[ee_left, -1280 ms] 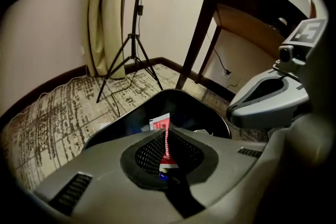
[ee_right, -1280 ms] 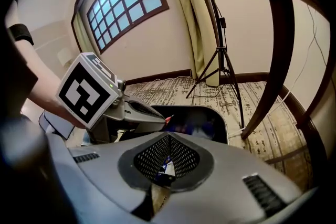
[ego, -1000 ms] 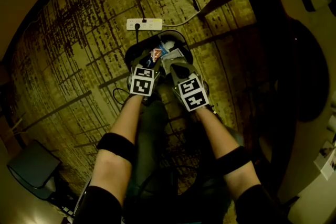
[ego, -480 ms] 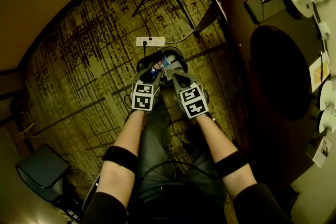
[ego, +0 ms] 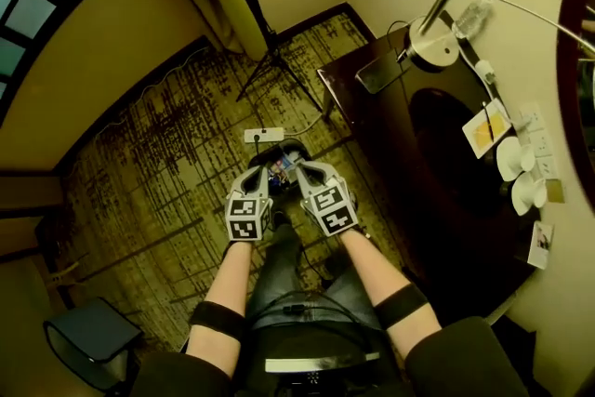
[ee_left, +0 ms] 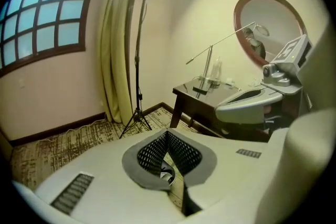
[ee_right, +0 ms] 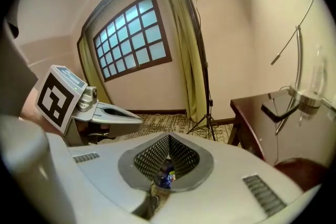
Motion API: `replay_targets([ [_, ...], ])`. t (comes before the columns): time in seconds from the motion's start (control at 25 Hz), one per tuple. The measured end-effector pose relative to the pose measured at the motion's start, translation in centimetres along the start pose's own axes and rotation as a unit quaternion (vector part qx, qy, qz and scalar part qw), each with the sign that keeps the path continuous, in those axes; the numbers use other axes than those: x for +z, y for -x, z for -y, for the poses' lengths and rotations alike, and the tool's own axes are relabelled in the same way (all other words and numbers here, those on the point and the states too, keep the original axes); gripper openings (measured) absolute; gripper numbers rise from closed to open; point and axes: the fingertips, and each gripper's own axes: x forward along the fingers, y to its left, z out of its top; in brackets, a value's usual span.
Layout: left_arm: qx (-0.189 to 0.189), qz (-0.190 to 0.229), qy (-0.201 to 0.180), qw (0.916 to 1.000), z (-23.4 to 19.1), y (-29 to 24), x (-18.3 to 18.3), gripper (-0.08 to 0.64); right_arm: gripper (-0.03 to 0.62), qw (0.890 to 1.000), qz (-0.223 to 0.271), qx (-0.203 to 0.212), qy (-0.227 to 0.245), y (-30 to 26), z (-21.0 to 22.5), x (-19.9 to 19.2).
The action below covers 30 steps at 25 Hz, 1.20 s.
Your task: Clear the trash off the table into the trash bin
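The dark trash bin (ego: 289, 145) stands on the carpet far below, with blue and white scraps (ego: 282, 168) inside. Both grippers hang side by side above it, pointing forward and down. My left gripper (ego: 261, 174) (ee_left: 167, 134) has just been closing and is now shut, with no thing clearly held between its pads. My right gripper (ego: 303, 169) (ee_right: 168, 137) is shut too. A bit of blue (ee_right: 167, 178) shows through the slit between its jaws, and I cannot tell whether it is pinched or lies below. The dark wooden table (ego: 395, 139) (ee_left: 195, 93) (ee_right: 261, 111) stands to the right.
On the table are a desk lamp (ego: 429, 40), a dark flat slab (ego: 376, 70), a yellow card (ego: 485, 127) and white cups (ego: 517, 159). A white power strip (ego: 263, 135) lies behind the bin. A light stand (ego: 275, 68) stands by the curtain. A dark box (ego: 85, 344) sits at lower left.
Both grippers have risen well above the bin, which now looks smaller and farther below. The tabletop with its lamp and cups has come into view.
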Motion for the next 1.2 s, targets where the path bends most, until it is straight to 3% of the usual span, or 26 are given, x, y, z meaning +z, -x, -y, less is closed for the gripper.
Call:
replay_targets([
  [0.16, 0.01, 0.035, -0.008, 0.9993, 1.3, 4.1, 5.0, 0.003, 0.003, 0.999, 0.032, -0.021, 0.006, 5.3, 0.5, 4.3],
  [0.32, 0.003, 0.048, -0.04, 0.9981, 4.1, 6.1, 9.3, 0.003, 0.003, 0.997, 0.06, -0.056, 0.0, 10.4, 2.7, 6.2],
  [0.48, -0.02, 0.066, -0.047, 0.9965, 8.0, 5.7, 12.8, 0.003, 0.003, 0.991, 0.078, -0.107, -0.009, 16.3, 6.4, 6.4],
  [0.68, -0.084, 0.082, -0.095, 0.9885, 17.1, 3.7, 16.5, 0.003, 0.003, 0.978, 0.093, -0.177, -0.054, 24.9, 12.2, 3.3],
  [0.88, -0.157, 0.088, -0.15, 0.9722, 28.0, 1.7, 17.8, 0.003, 0.003, 0.954, 0.111, -0.262, -0.099, 35.2, 17.9, -2.0],
  [1.2, -0.265, 0.082, -0.224, 0.9342, 44.0, 1.2, 16.8, 0.003, 0.002, 0.893, 0.124, -0.39, -0.188, 50.5, 21.9, -13.7],
])
